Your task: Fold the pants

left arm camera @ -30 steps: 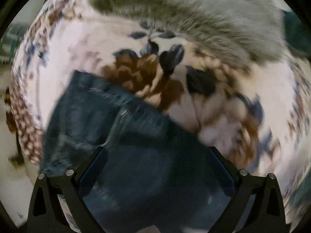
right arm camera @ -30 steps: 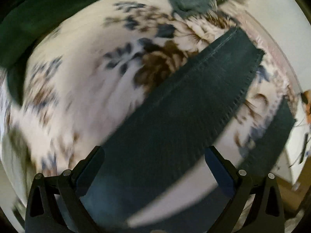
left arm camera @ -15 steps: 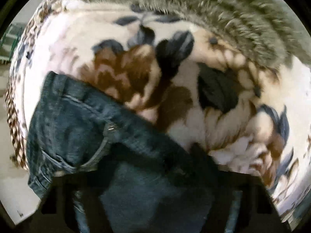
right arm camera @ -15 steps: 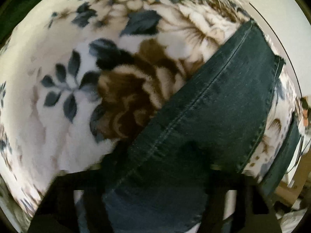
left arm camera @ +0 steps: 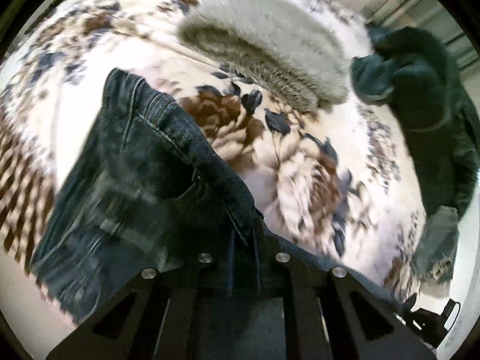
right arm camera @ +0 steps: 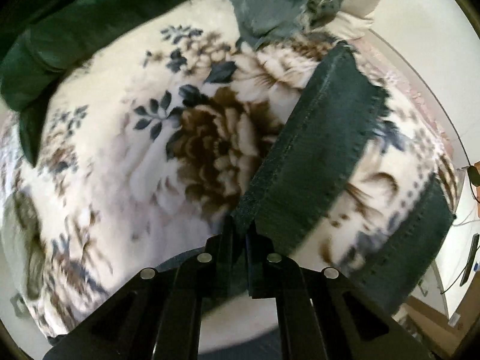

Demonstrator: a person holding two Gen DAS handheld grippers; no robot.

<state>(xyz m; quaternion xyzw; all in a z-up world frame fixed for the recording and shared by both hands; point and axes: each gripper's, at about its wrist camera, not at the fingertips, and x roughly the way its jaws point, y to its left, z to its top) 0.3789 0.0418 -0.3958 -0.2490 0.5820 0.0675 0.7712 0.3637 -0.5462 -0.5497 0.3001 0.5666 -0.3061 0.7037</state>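
Observation:
The dark blue denim pants lie on a floral blanket (left arm camera: 300, 162). In the left wrist view the waist and pocket end of the pants (left arm camera: 144, 174) is lifted and hangs leftward from my left gripper (left arm camera: 243, 240), which is shut on the waistband edge. In the right wrist view my right gripper (right arm camera: 240, 231) is shut on the seam edge of one pant leg (right arm camera: 315, 156), raised off the blanket (right arm camera: 126, 156). The leg's frayed hem points up and to the right. The second pant leg (right arm camera: 420, 240) lies lower right on the blanket.
A grey furry cushion (left arm camera: 270, 51) lies at the back. Dark green cloth (left arm camera: 420, 96) is piled at the right; it also shows in the right wrist view (right arm camera: 75, 30) at upper left. A grey fringed cloth (right arm camera: 270, 3) lies beyond the leg. The bed edge and floor (right arm camera: 450, 315) are right.
Both grippers were open over the flat pants. They dropped onto the denim, shut on it and have lifted it off the blanket.

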